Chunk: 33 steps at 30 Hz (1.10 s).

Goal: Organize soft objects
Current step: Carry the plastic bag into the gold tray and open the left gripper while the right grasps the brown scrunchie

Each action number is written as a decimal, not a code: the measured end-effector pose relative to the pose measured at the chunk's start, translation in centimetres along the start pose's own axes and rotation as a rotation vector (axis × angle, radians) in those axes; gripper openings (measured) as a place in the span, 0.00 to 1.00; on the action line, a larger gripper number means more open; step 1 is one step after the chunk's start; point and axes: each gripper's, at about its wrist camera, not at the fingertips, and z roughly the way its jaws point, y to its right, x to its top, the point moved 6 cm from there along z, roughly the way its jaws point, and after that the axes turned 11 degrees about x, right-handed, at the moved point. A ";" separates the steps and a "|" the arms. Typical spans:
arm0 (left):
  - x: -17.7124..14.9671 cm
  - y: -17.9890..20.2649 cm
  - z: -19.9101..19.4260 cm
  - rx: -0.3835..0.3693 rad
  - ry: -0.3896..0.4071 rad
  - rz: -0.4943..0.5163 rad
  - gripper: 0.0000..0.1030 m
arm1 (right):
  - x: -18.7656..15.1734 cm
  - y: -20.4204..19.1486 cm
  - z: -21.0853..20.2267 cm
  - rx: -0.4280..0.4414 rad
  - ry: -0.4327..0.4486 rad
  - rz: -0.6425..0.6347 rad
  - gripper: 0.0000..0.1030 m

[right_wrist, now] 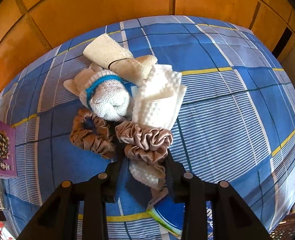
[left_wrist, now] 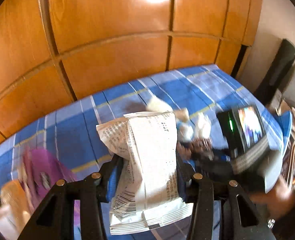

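My left gripper (left_wrist: 146,166) is shut on a white printed packet (left_wrist: 147,160) and holds it above the blue plaid bed (left_wrist: 71,128). My right gripper (right_wrist: 145,166) is open over a pile of soft things on the bed (right_wrist: 227,120): a pink satin scrunchie (right_wrist: 145,142) lies between its jaws, with a brown scrunchie (right_wrist: 91,134), a white knitted roll with a teal band (right_wrist: 107,98), a beige rolled cloth (right_wrist: 117,60) and a white foam piece (right_wrist: 159,98) beyond. A blue packet (right_wrist: 167,212) lies under the right gripper.
A purple packet (left_wrist: 45,172) lies at the left; it also shows in the right wrist view (right_wrist: 0,146). The other gripper's body with a lit screen (left_wrist: 245,138) is at the right. Orange wooden wardrobe doors (left_wrist: 107,40) stand behind the bed.
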 end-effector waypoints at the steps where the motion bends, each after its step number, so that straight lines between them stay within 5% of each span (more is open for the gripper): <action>1: 0.7 -0.6 0.1 0.011 0.004 -0.008 0.47 | 0.0 -0.1 0.0 -0.006 -0.001 -0.007 0.34; 9: 4.8 -11.6 0.8 0.149 0.006 -0.224 0.47 | -0.1 -0.5 0.4 -0.032 0.002 -0.045 0.33; 14: 2.5 -21.3 -0.8 0.295 0.017 -0.346 0.47 | 0.0 -0.7 0.6 -0.049 0.006 -0.069 0.33; 23: -10.7 -34.0 -5.9 0.463 -0.026 -0.545 0.47 | -0.9 -2.0 0.6 -0.086 0.010 -0.114 0.33; 33: -28.7 -37.7 -13.5 0.592 -0.063 -0.739 0.47 | -2.1 -3.9 0.4 -0.123 0.017 -0.161 0.32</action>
